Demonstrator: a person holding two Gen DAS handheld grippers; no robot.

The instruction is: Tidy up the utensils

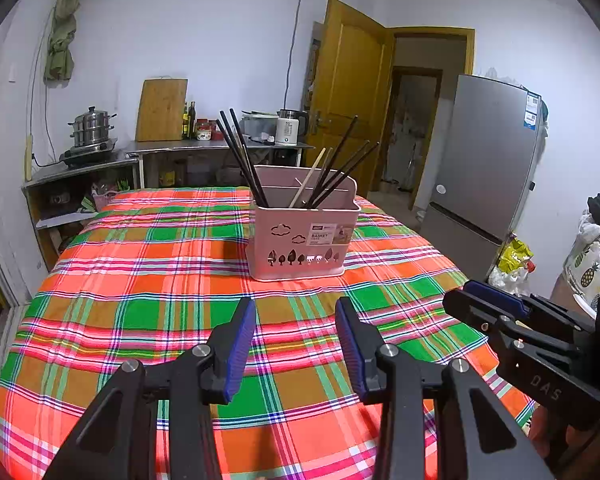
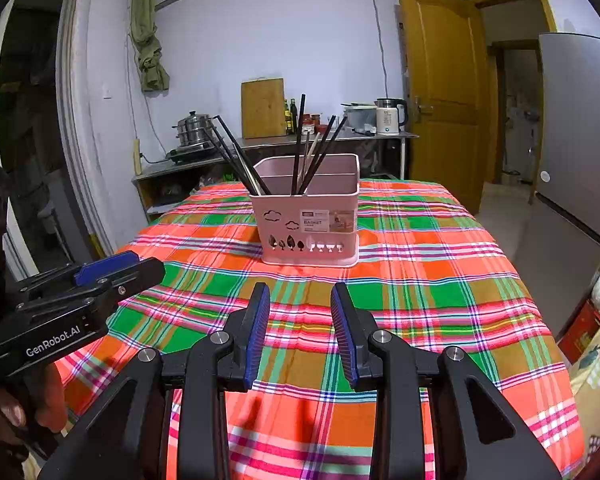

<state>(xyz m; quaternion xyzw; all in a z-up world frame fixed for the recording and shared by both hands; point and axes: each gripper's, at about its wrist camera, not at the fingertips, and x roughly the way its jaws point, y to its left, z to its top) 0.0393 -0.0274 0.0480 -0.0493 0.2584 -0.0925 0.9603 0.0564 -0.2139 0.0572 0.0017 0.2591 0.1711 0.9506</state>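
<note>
- While both grippers hang empty above the near half of the cloth [image 1: 140, 264], the step in hand reads as either a finish or a pause: every utensil in view already stands in the basket [image 1: 300, 236].
- Left gripper [image 1: 296, 344]: jaws part-open, nothing between the pads, aimed forward and slightly down at the basket.
- Basket: far centre of the table, upright. Dark chopsticks [image 1: 240, 156] lean left in its left compartment; a second dark bundle [image 1: 340, 172] and one pale stick [image 1: 308, 178] lean right in the middle one.
- Right gripper [image 2: 300, 320]: jaws part-open and empty, same forward, downward tilt, just right of the left gripper.
- Next move, as a judgement: if sorting continues, it calls for reaching far, narrowing the jaws on the pale stick and lifting it clear of the dark bundle.
</note>
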